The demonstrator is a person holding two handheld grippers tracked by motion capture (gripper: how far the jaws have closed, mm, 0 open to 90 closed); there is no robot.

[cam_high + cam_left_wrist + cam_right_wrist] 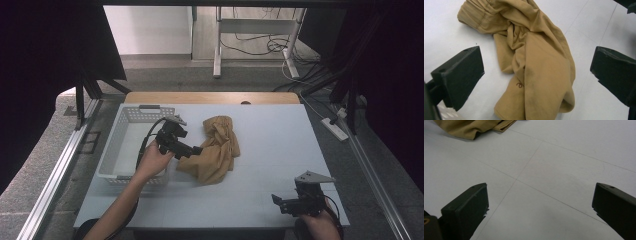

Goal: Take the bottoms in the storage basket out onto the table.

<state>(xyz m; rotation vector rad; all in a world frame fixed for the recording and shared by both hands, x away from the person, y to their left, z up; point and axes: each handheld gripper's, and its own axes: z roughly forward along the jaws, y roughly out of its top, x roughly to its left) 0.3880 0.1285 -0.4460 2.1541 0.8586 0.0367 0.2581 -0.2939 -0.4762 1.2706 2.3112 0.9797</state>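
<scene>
From the high view, I have the left gripper [192,150] at the near-left edge of the crumpled tan cloth garment [216,148], which lies in a heap on the white tabletop [280,150] a little left of centre. The white perforated plastic basket [131,131] sits at about nine o'clock from the cloth, just beside it, so I judge it to be where the cloth is meant to go, which explains why I come in from the basket side. The right gripper [281,202] rests at five o'clock, well apart from the cloth, parked low so it stays out of the way.

In the left gripper view, my jaws stand spread wide on either side of the garment [534,65], with its folded lower bulk between them and nothing pinched yet; I aimed there because the thick fold should give a firm bite.

In the right gripper view, the jaws are likewise spread over bare tabletop [554,170], the cloth's edge [471,128] off at eleven o'clock.
</scene>
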